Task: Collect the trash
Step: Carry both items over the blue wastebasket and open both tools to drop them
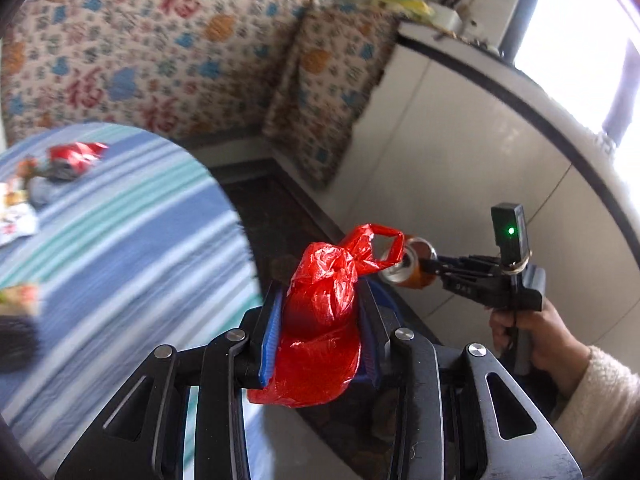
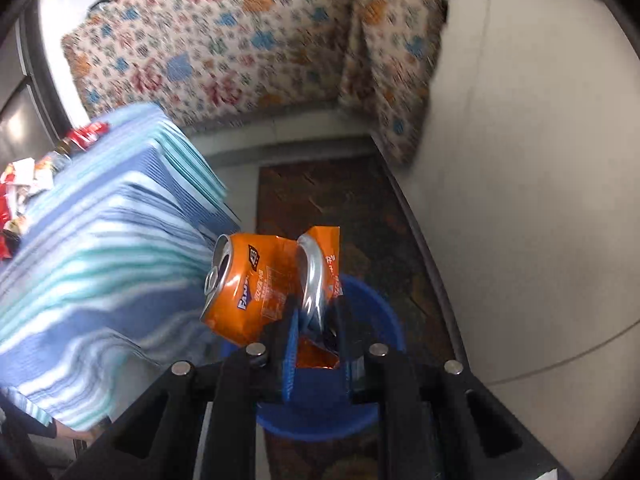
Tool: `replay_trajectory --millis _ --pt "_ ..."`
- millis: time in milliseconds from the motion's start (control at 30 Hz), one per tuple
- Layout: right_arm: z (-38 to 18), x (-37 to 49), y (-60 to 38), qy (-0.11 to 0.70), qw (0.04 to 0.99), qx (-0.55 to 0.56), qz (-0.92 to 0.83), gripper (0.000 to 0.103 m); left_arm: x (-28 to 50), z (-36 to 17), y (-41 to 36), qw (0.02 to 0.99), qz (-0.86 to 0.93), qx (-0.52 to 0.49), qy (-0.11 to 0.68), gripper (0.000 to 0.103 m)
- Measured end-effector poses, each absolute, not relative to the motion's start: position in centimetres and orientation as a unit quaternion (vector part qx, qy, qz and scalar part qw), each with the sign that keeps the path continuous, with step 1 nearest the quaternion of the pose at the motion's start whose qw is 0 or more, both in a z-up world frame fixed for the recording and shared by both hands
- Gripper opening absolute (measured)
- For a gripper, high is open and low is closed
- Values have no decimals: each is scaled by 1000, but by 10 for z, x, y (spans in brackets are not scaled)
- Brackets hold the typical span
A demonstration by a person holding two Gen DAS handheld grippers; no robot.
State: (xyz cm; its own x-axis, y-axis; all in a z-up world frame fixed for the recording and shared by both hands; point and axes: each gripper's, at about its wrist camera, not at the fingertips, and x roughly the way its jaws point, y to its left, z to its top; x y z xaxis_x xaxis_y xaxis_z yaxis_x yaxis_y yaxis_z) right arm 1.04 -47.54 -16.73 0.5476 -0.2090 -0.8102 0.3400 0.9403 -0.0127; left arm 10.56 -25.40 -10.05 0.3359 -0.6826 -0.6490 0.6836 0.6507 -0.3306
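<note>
My left gripper (image 1: 320, 308) is shut on a knotted red plastic bag (image 1: 320, 320) and holds it in the air beside the table. My right gripper (image 2: 316, 312) is shut on a crushed orange Fanta can (image 2: 256, 280); the can also shows in the left wrist view (image 1: 406, 268), just right of the bag. A blue bin (image 2: 372, 320) stands on the floor directly under the can. More trash, a red wrapper (image 1: 76, 154) and papers (image 2: 24, 184), lies on the striped tablecloth (image 1: 120, 248).
A floral-covered sofa (image 1: 160, 48) stands at the back. White cabinets (image 1: 480, 152) with a dark-edged counter run along the right. A dark patterned floor (image 2: 320, 192) lies between table and cabinets. The table's cloth hangs down on the left (image 2: 100, 280).
</note>
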Motion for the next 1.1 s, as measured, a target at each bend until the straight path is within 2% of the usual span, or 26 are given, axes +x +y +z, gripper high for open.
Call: replay_trajectory --millis 200,433,467,533,567,600,633,667,800,867,1000,1100 --pt "-190 2 -501 472 862 83 -168 18 111 -150 -338 795 -427 9 431 35" --pt "-217 5 -516 497 845 85 -180 18 122 -180 -397 793 -425 29 436 37" --pt "-220 5 -517 498 844 86 -180 18 125 -185 -406 789 -428 28 440 39" --pt "-224 5 -519 496 845 88 -177 19 128 -195 -419 785 -429 30 446 53" --pt "-226 5 -519 494 847 90 -174 26 130 -200 -424 780 -433 28 450 70" --pt "-227 4 -520 493 848 93 -172 33 131 -203 -429 778 -435 26 452 76" --pt "-228 3 -520 491 849 95 -172 43 133 -205 -433 777 -436 26 453 76" --pt "-226 2 -521 485 852 97 -172 45 134 -206 -436 774 -439 27 455 76" --pt "-216 -1 -522 470 858 100 -182 46 130 -195 -428 776 -440 28 451 77" --pt "-206 -2 -520 456 863 105 -190 46 125 -184 -419 783 -438 30 441 80" --pt "-175 1 -504 409 887 92 -192 46 108 -155 -385 795 -440 37 416 84" --pt "-145 7 -477 363 912 66 -179 50 95 -132 -347 807 -433 36 400 87"
